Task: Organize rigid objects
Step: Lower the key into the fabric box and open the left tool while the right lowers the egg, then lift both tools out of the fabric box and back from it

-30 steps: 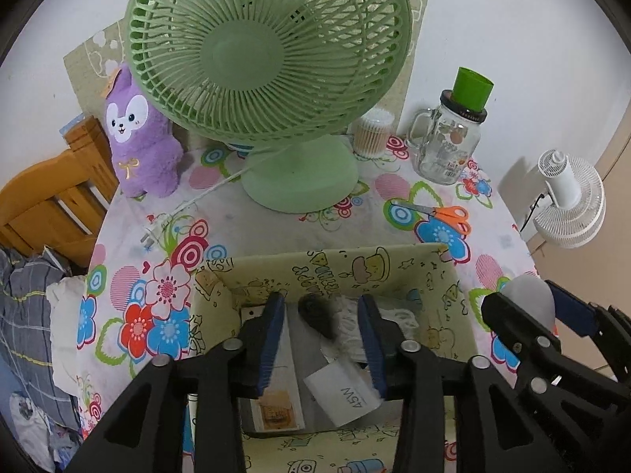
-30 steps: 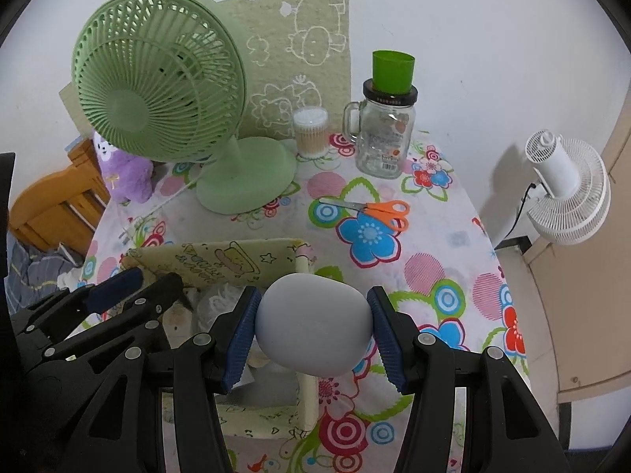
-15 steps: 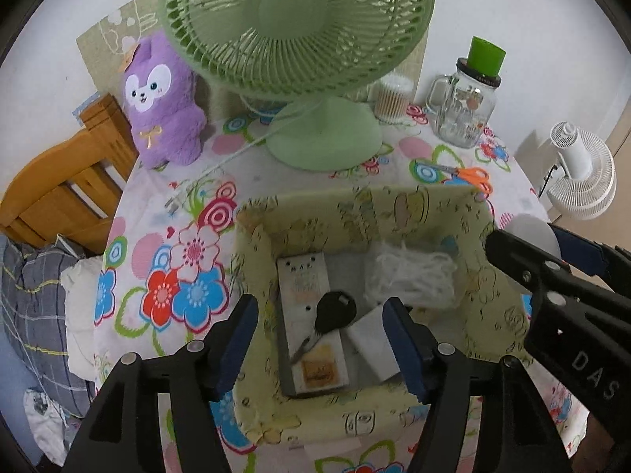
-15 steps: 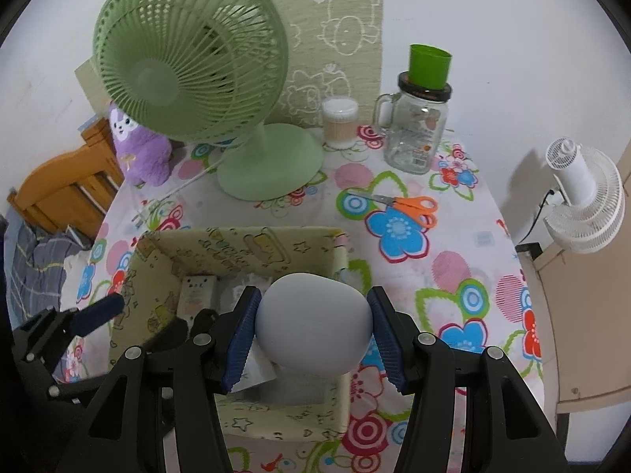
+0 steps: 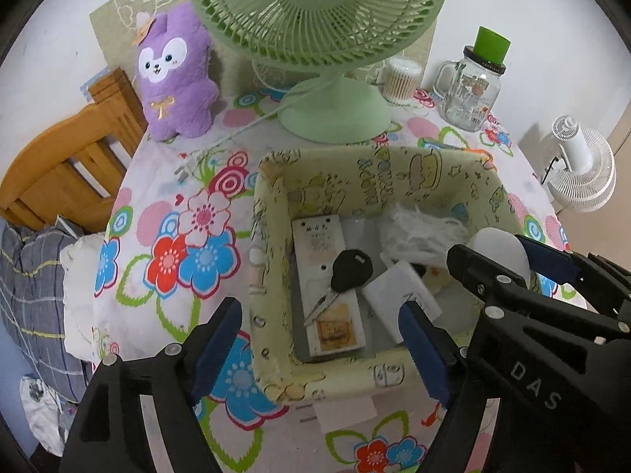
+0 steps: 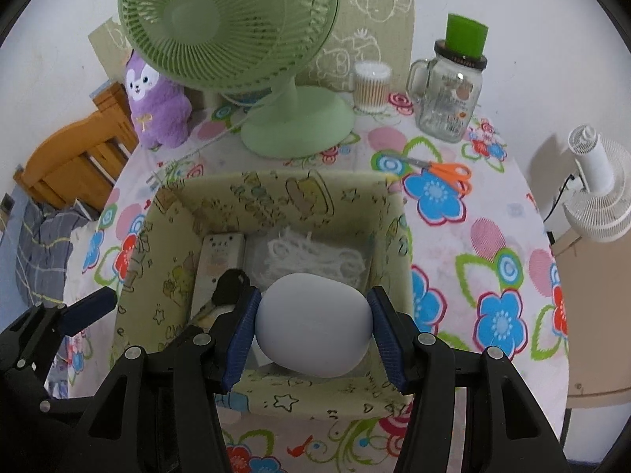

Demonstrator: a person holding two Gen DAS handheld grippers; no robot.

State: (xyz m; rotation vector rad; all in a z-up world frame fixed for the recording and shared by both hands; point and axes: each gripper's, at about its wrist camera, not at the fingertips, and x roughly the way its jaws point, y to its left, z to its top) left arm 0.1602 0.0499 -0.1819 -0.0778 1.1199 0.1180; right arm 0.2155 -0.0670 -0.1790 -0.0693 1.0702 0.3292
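A yellow cartoon-print storage box (image 5: 272,213) (image 6: 276,197) stands on the flowered table. Inside lie a white remote (image 5: 327,276), a black-headed key (image 5: 349,272), a white charger block (image 5: 402,291) and a bundle of white cord (image 5: 426,228). My right gripper (image 6: 313,331) is shut on a pale grey egg-shaped object (image 6: 313,331) and holds it above the box's near right part; it also shows in the left wrist view (image 5: 501,248). My left gripper (image 5: 319,351) is open and empty above the box's near wall.
A green desk fan (image 6: 236,27), a purple plush toy (image 5: 173,75), a cotton-swab jar (image 6: 370,86), a glass mug jar with a green cup on top (image 6: 453,90) and orange scissors (image 6: 445,171) stand behind the box. A wooden chair (image 5: 59,169) is left, a white fan (image 6: 595,189) right.
My left gripper has opened wide and pulled back up out of the box, leaving the key on the remote. My right gripper has carried the grey object over the box.
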